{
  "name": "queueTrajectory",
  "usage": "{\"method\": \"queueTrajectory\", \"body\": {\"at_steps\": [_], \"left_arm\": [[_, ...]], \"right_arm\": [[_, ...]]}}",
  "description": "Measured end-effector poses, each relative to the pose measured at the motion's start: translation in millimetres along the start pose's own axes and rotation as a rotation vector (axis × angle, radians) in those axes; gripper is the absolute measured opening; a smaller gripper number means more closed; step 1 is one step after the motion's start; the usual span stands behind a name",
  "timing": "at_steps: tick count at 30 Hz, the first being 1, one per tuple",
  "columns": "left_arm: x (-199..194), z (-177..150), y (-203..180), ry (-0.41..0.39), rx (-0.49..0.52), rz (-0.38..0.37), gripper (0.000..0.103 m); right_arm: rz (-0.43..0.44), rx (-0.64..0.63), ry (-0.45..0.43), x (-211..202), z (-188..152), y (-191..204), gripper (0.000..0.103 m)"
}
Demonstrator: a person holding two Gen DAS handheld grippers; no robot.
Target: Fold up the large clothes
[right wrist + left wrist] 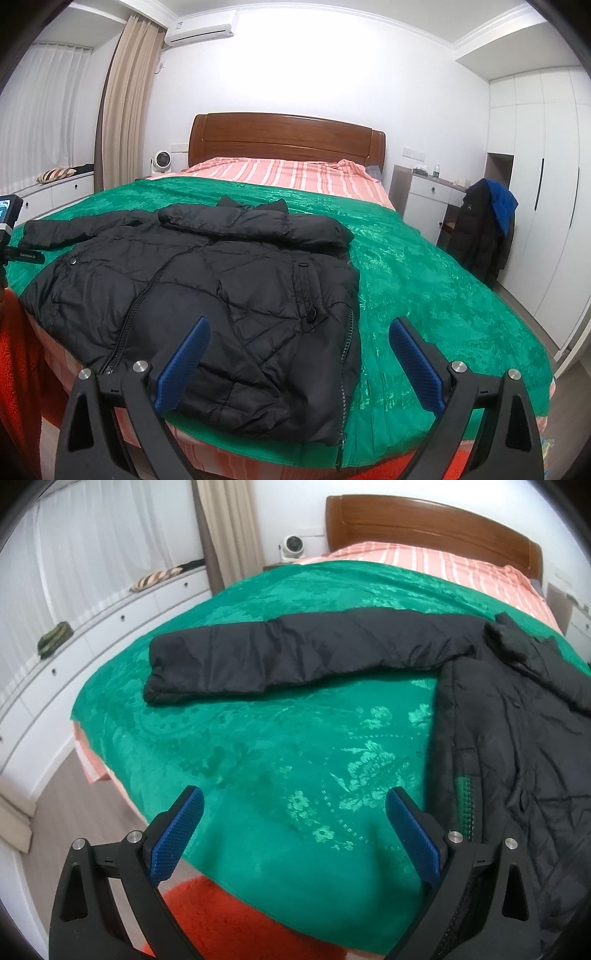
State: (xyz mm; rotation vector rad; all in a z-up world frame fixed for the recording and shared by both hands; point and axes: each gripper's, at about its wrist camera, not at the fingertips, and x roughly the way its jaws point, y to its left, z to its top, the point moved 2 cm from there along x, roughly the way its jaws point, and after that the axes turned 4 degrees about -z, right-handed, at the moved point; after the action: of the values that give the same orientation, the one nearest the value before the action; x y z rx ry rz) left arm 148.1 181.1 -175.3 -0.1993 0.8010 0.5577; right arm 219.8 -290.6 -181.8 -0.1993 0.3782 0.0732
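Note:
A black padded jacket (pixel 207 280) lies front up on the green bedspread (pixel 424 288), its zip open. Its right sleeve is folded across the chest below the collar. Its left sleeve (pixel 295 653) lies stretched out to the side in the left wrist view, with the jacket body (pixel 517 746) at the right. My left gripper (pixel 295 830) is open and empty above the bedspread (pixel 258 746), left of the jacket's hem. My right gripper (pixel 299 354) is open and empty over the jacket's lower right corner at the bed's foot.
The wooden headboard (pixel 288 140) and striped pink sheet (pixel 295 173) are at the far end. White window-seat drawers (pixel 92 627) run along the left. A chair with dark and blue coats (pixel 484 229) and a white wardrobe (pixel 546 184) stand at the right. Orange fabric (pixel 240 923) hangs below the bed's foot.

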Motion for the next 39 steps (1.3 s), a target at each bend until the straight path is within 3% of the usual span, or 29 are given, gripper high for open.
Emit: {"method": "queueTrajectory", "body": {"at_steps": [8, 18, 20, 26, 32, 37, 38, 39], "left_arm": [[-7.1, 40.0, 18.4, 0.019, 0.005, -0.096, 0.100], [7.5, 72.5, 56.0, 0.101, -0.091, -0.238, 0.100], [13.3, 78.2, 76.1, 0.109, -0.158, -0.243, 0.100], [35.0, 90.6, 171.6, 0.089, -0.542, -0.340, 0.100], [96.0, 86.4, 205.6, 0.181, -0.657, -0.304, 0.100], [137.7, 95.5, 200.8, 0.203, -0.687, -0.258, 0.098], [140.1, 101.7, 195.6, 0.186, -0.668, -0.239, 0.095], [139.7, 108.6, 191.4, 0.170, -0.638, -0.190, 0.076]], "right_arm": [[0.015, -0.016, 0.022, 5.3, -1.7, 5.4, 0.097], [0.028, -0.026, 0.037, 7.6, -3.7, 7.6, 0.097], [0.027, -0.027, 0.034, 6.5, -4.0, 6.4, 0.097], [0.029, -0.014, 0.054, 11.1, -4.8, 4.6, 0.097], [0.041, -0.046, 0.066, 15.0, -4.5, 16.7, 0.097], [0.051, -0.109, 0.082, 18.3, -6.6, 32.3, 0.097], [0.050, -0.120, 0.086, 19.2, -7.1, 34.9, 0.097], [0.050, -0.132, 0.088, 19.8, -7.7, 37.6, 0.097]]}}
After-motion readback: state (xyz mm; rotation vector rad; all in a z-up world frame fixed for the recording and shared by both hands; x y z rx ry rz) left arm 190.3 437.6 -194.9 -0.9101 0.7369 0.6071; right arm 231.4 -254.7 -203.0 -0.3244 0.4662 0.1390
